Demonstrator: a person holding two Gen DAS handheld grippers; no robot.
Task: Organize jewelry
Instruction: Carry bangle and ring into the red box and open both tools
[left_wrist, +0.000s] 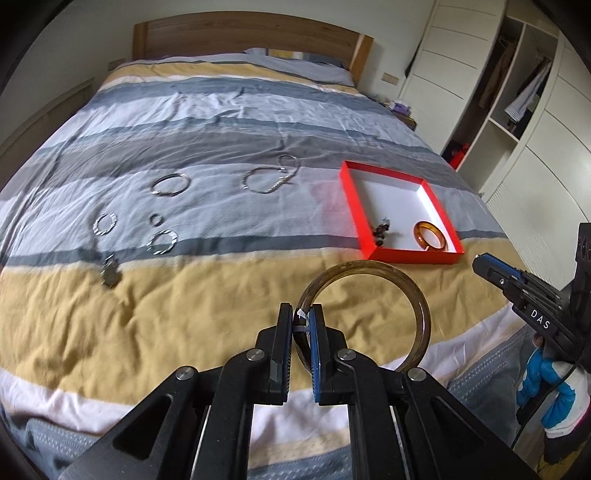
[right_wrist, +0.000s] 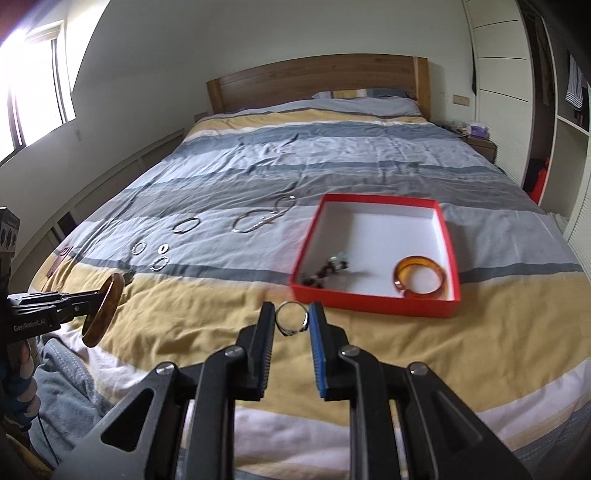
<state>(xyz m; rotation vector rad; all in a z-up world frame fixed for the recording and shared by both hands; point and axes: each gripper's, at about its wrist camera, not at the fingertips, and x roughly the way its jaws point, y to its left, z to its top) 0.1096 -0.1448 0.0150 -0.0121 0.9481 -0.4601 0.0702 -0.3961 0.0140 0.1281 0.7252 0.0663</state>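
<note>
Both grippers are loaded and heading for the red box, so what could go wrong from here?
1. The left gripper pinches the brown bangle at one spot on its rim; it may swing or slip.
2. The right gripper holds the small ring only by its edges; it could pop out onto the bedspread.
3. The red box already holds an orange bangle; a drop could knock it.

Soft daylight, blown-out window (right_wrist: 33, 74) at left, fisheye-bent dark edges, slight blur
</note>
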